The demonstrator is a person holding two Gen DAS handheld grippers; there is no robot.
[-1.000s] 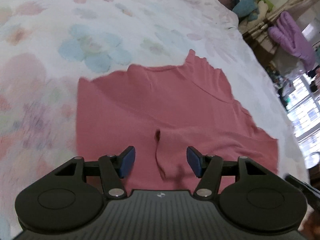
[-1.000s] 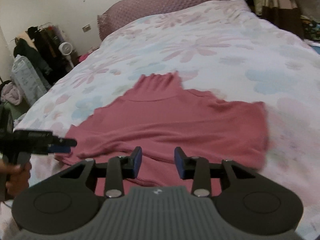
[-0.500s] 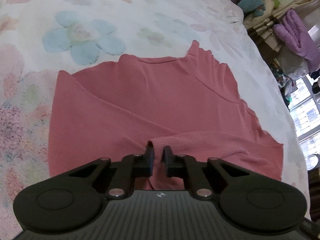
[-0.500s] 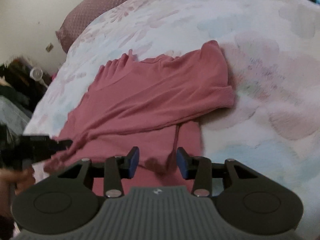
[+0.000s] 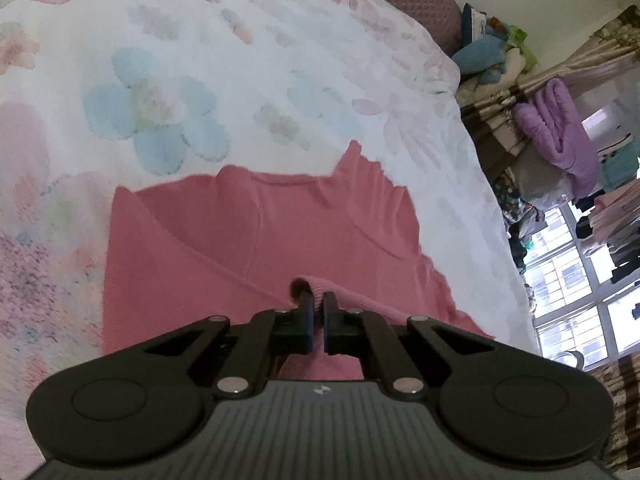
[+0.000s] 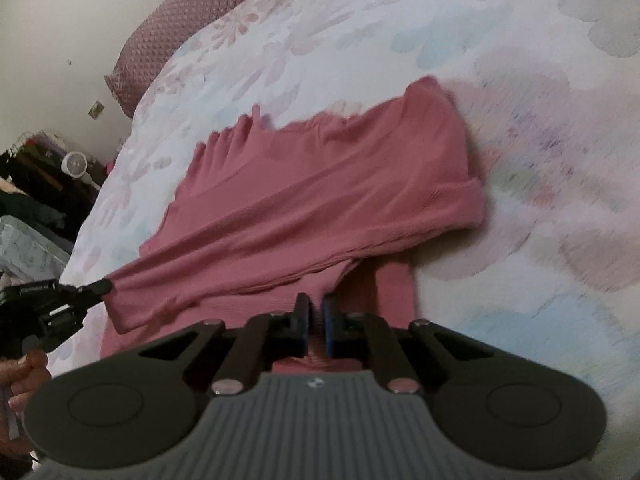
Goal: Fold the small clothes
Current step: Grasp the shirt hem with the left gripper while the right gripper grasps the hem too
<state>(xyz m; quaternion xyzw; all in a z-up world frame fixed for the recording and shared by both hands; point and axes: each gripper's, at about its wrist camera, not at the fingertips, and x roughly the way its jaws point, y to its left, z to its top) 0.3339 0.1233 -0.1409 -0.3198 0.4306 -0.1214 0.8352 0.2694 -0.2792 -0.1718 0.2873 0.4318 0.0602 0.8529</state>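
Pink ribbed knit top (image 5: 256,248) lies spread on the bed's white quilt printed with pale flowers (image 5: 168,80), its ruffled collar pointing toward the mauve dotted pillow (image 6: 192,16), and you hold it at two places along its near edge. Your left tool (image 5: 316,312) is clamped shut on a raised pinch of the fabric, and your right tool (image 6: 316,316) has just closed on the hem near the garment's other side. Your grips look shallow: if you lift or swing the edge quickly, the thin knit could slide out of one pinch, and the fold would then land crooked. Uneven lifting between your hands could also drag the whole top across the quilt instead of folding it. A second ago both tools stood open above the fabric with nothing gripped; since then a fold has been gathered into each.
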